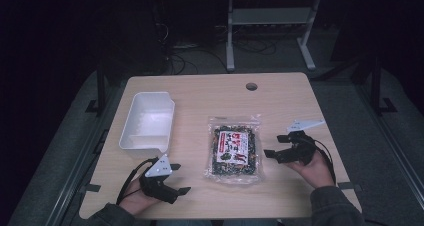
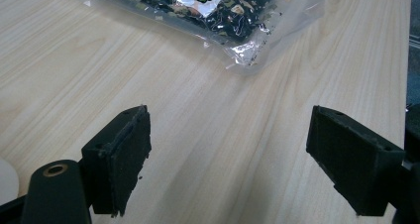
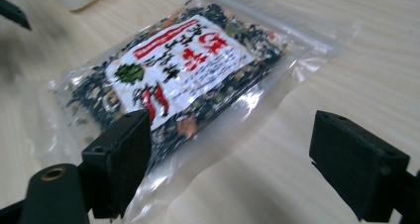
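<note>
The clear packet of dark dried mix with a white and red label lay flat on the wooden table, a little right of its middle. You had it between your two grippers, touched by neither.

Your right gripper sat just beside the packet's right edge, jaws spread wide and holding nothing. In the right gripper view the packet lay ahead of the jaws, its near corner reaching down beside the left jaw; bare table showed between the two.

Your left gripper rested near the table's front edge, below and left of the packet, also spread wide and empty. In the left gripper view a corner of the packet lay well ahead of the jaws, with plain tabletop in the gap.

A white rectangular bin stood on the left part of the table, apart from the packet and just beyond your left gripper. A round hole showed near the table's far edge.
</note>
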Demonstrator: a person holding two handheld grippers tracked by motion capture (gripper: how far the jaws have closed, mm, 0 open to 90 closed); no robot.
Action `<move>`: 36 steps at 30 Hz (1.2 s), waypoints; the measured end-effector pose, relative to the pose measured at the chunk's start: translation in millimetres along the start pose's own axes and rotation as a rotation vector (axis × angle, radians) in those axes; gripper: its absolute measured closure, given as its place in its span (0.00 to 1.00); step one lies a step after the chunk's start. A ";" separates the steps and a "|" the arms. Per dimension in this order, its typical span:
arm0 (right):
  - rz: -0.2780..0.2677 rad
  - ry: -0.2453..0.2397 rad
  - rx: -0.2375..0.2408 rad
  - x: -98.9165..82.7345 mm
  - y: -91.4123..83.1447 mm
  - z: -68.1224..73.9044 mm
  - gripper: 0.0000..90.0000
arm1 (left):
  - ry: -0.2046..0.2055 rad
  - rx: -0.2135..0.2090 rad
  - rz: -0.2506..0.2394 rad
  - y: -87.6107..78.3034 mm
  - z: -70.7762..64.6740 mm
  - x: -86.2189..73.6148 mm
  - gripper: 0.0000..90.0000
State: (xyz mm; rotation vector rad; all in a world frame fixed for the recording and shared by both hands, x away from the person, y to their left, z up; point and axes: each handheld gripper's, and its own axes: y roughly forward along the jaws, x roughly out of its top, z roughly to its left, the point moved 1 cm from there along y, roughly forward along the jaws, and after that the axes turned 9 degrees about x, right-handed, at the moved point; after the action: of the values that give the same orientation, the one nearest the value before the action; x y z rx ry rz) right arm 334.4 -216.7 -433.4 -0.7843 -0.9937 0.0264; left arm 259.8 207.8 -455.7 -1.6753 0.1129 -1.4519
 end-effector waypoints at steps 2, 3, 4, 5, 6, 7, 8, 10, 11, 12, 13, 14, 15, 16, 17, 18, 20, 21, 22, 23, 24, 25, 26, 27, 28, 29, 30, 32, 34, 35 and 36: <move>0.009 0.001 -0.003 4.6 1.6 -2.4 0.17 | 0.000 0.000 0.000 0.0 0.0 0.0 0.19; 0.029 -0.004 -0.012 14.4 5.2 -8.7 0.17 | 0.001 -0.001 0.001 0.1 0.0 0.0 0.19; 0.031 -0.003 -0.013 17.3 6.2 -10.7 0.17 | 0.002 -0.001 0.002 0.2 0.0 0.1 0.19; 0.039 0.001 -0.010 21.6 7.9 -13.9 0.17 | 0.002 -0.001 0.002 0.3 -0.1 0.2 0.19; 0.039 0.001 -0.010 21.6 7.9 -13.9 0.17 | 0.002 -0.001 0.002 0.3 -0.1 0.2 0.19; 0.048 0.003 -0.012 25.7 9.7 -17.0 0.18 | 0.003 -0.001 0.001 0.2 -0.1 0.2 0.19; 0.051 0.004 -0.014 31.4 12.0 -22.1 0.18 | 0.003 -0.001 0.001 0.2 0.0 0.2 0.19; 0.051 0.020 -0.012 41.7 16.7 -30.7 0.18 | 0.000 -0.001 0.001 0.1 0.4 0.1 0.19; 0.057 0.024 -0.010 44.5 18.0 -33.2 0.18 | -0.001 0.000 0.001 0.0 0.5 0.1 0.19; 0.057 0.024 -0.010 44.5 18.0 -33.2 0.18 | -0.002 0.000 0.000 0.0 0.6 0.1 0.19; 0.062 0.029 -0.014 48.2 20.0 -36.1 0.18 | -0.002 0.000 -0.001 -0.2 0.8 0.1 0.19; 0.075 0.043 -0.019 57.1 24.3 -43.3 0.19 | -0.003 -0.001 -0.001 -0.3 0.8 0.1 0.19; 0.075 0.043 -0.019 57.1 24.3 -43.3 0.19 | -0.003 -0.001 -0.002 -0.4 0.8 0.1 0.19; 0.072 0.047 -0.030 64.0 27.2 -47.8 0.21 | -0.003 -0.002 -0.001 -0.4 0.9 0.0 0.19; 0.072 0.053 -0.029 68.6 28.8 -49.5 0.22 | -0.001 -0.004 0.001 -0.4 0.9 -0.2 0.19; 0.062 0.049 -0.032 72.5 30.5 -50.7 0.23 | -0.001 -0.004 0.001 -0.4 0.9 -0.2 0.19; 0.070 0.046 -0.035 76.6 32.6 -52.5 0.23 | -0.003 -0.006 -0.001 -0.6 1.0 -0.3 0.19; 0.085 0.054 -0.045 84.3 37.6 -58.0 0.23 | -0.004 -0.006 -0.002 -0.7 1.2 -0.3 0.19; 0.091 0.061 -0.045 86.6 39.0 -59.9 0.23 | -0.003 -0.007 -0.002 -0.8 1.2 -0.3 0.19; 0.096 0.064 -0.047 89.3 41.0 -62.5 0.24 | -0.003 -0.007 -0.002 -0.9 1.3 -0.2 0.19; 0.096 0.064 -0.047 89.3 41.0 -62.5 0.24 | -0.003 -0.007 -0.002 -0.9 1.3 -0.2 0.19; 0.083 0.062 -0.051 90.6 42.5 -64.4 0.25 | -0.003 -0.007 -0.003 -0.9 1.4 -0.2 0.19; 0.116 0.073 -0.053 94.3 47.8 -70.3 0.26 | -0.004 -0.008 -0.003 -0.9 1.4 -0.1 0.19; 0.129 0.078 -0.060 95.4 50.0 -71.9 0.28 | -0.005 -0.010 0.000 -0.7 1.6 0.0 0.19; 0.136 0.079 -0.061 96.4 52.5 -73.9 0.31 | -0.005 -0.010 0.000 -0.7 1.6 0.0 0.19; 0.127 0.078 -0.060 96.9 54.7 -75.2 0.33 | -0.003 -0.010 0.002 -0.6 1.7 -0.1 0.19; 0.127 0.078 -0.060 96.9 54.7 -75.2 0.33 | -0.001 -0.011 0.003 -0.5 1.6 -0.2 0.19; 0.119 0.086 -0.067 96.9 60.2 -79.2 0.35 | 0.006 -0.013 0.004 -0.4 1.3 -0.3 0.19; 0.121 0.118 -0.066 94.5 64.8 -85.2 0.37 | 0.007 -0.015 0.004 -0.3 1.1 -0.4 0.19; 0.134 0.140 -0.076 91.3 69.4 -90.6 0.37 | 0.007 -0.016 0.003 -0.3 0.9 -0.4 0.19; 0.134 0.140 -0.076 91.3 69.4 -90.6 0.37 | 0.007 -0.016 0.003 -0.3 0.9 -0.4 0.19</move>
State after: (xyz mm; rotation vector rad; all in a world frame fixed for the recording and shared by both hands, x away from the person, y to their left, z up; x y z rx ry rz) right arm 477.2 -185.6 -434.9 -0.9092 -0.8119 0.0490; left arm 260.3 208.7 -455.7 -1.6822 0.1308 -1.4579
